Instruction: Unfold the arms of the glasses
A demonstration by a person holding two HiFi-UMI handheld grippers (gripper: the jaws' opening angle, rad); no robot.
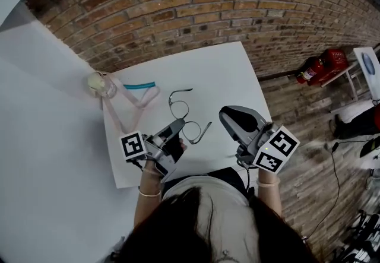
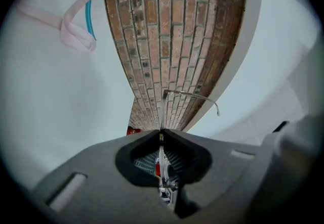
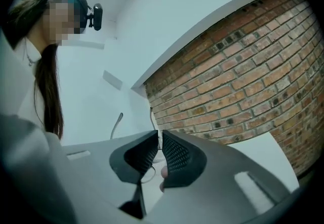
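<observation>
Thin wire-rimmed glasses (image 1: 191,132) lie on the white table (image 1: 219,72), both arms swung out from the lenses. My left gripper (image 1: 178,124) reaches in from the near side and is shut on the frame. In the left gripper view the jaws (image 2: 161,134) meet on the thin rim, and one arm of the glasses (image 2: 192,96) juts out beyond them. My right gripper (image 1: 228,114) hovers to the right of the glasses, apart from them. Its jaws (image 3: 157,134) are shut to a hairline slit with nothing between them. Behind them shows an arm of the glasses (image 3: 117,123).
A pink strap (image 1: 138,101) with a pale round object (image 1: 97,82) and a teal tube (image 1: 139,85) lie at the table's far left. Brick surrounds the table's far and right edges. Red fire extinguishers (image 1: 320,67) sit off to the right.
</observation>
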